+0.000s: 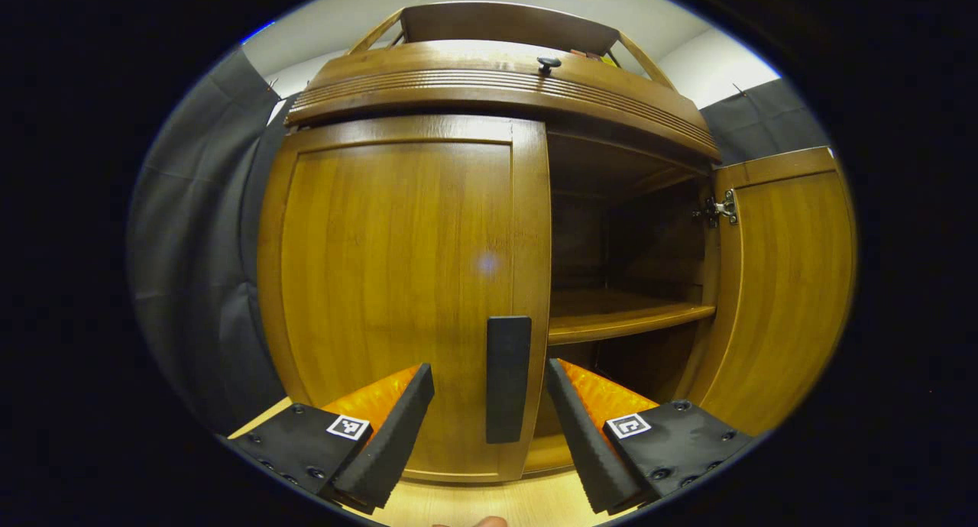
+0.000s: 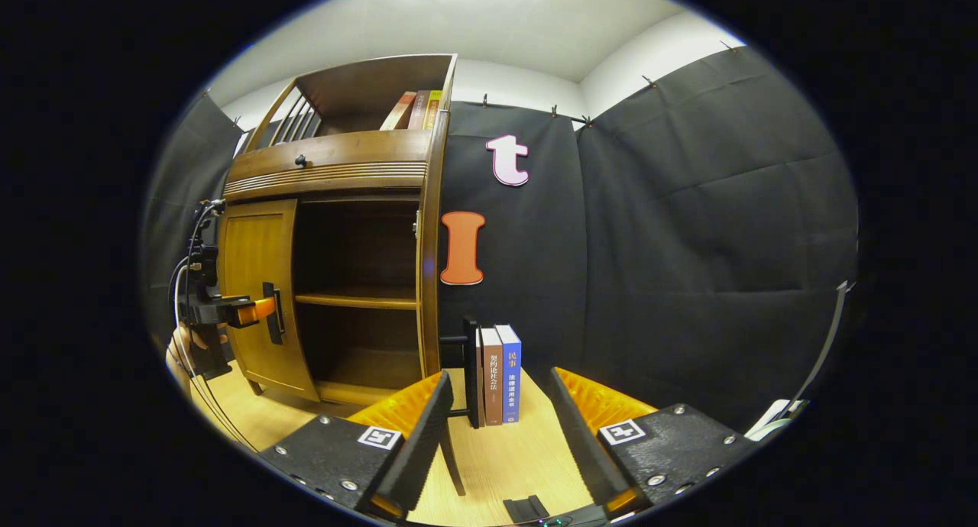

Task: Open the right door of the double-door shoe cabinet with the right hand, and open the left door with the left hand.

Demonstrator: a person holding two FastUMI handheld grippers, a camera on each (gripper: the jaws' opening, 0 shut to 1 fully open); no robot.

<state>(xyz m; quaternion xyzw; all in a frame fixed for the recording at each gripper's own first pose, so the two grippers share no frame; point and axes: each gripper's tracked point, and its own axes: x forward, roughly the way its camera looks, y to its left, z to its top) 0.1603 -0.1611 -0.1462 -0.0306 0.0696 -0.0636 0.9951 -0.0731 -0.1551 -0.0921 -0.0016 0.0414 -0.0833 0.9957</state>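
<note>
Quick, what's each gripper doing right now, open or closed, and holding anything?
Left gripper: open, fingers either side of the left door handle, not clamped on it.
Right gripper: open, holding nothing, away from the cabinet.

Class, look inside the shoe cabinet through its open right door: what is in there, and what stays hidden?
Through the open right door, the shoe cabinet shows one bare wooden shelf and dark space above and below. The closed left door covers that half's inside.

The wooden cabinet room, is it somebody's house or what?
Probably not a real house: more likely a small recording booth set up like one. Black cloth hangs as walls around a wooden shoe cabinet, some books stand on the floor, and a person holds the left gripper.
</note>
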